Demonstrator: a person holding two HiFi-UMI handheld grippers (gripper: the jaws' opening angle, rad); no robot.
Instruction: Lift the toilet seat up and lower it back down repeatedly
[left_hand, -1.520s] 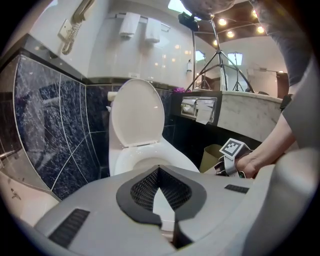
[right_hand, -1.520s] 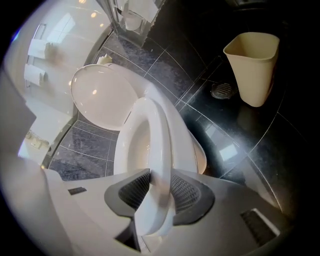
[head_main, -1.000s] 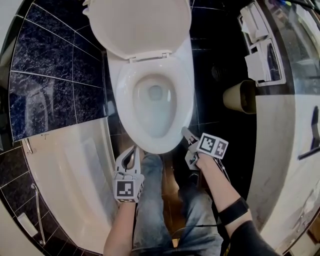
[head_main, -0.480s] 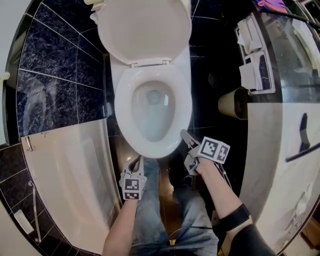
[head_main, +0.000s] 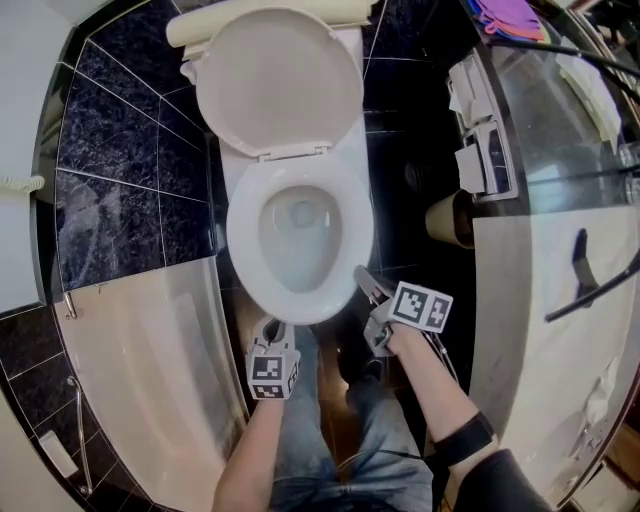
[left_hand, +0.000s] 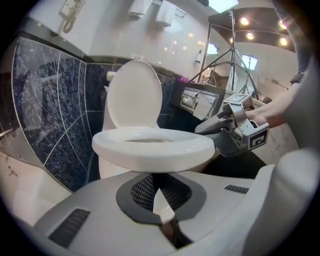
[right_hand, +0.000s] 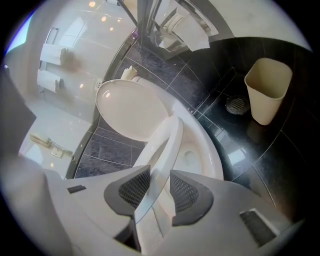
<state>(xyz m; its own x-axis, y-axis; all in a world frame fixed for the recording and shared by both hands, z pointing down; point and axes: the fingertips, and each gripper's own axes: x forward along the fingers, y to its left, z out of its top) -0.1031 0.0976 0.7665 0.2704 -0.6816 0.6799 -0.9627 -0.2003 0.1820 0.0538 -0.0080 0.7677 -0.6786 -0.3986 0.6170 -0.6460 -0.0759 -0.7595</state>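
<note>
Left gripper (head_main: 272, 326): pale grey plastic, two tapering fingers.
Right gripper (head_main: 362, 276): same grey moulding, slim snout.
Left cube (head_main: 272, 376): white, with a black square marker on each visible face.
Right cube (head_main: 421, 306): white, bolder black marker on top.
Pads (left_hand: 142, 192): dark grey, mesh-textured.
Ribbed slots (left_hand: 70, 227): dark insets in the finger shells, at 8 and 2 o'clock in the left gripper view.
Jeans (head_main: 330, 450): faded blue.
Wrist strap (head_main: 460, 438): black band.
Sleeve (head_main: 495, 485): black, at 5 o'clock in the head view.
Cable (head_main: 385, 455): thin, dark, crossing the jeans.

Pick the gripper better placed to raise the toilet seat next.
Right. The right gripper has the toilet seat rim between its jaws, which have just been opening; the left gripper sits empty, short of the front.
</note>
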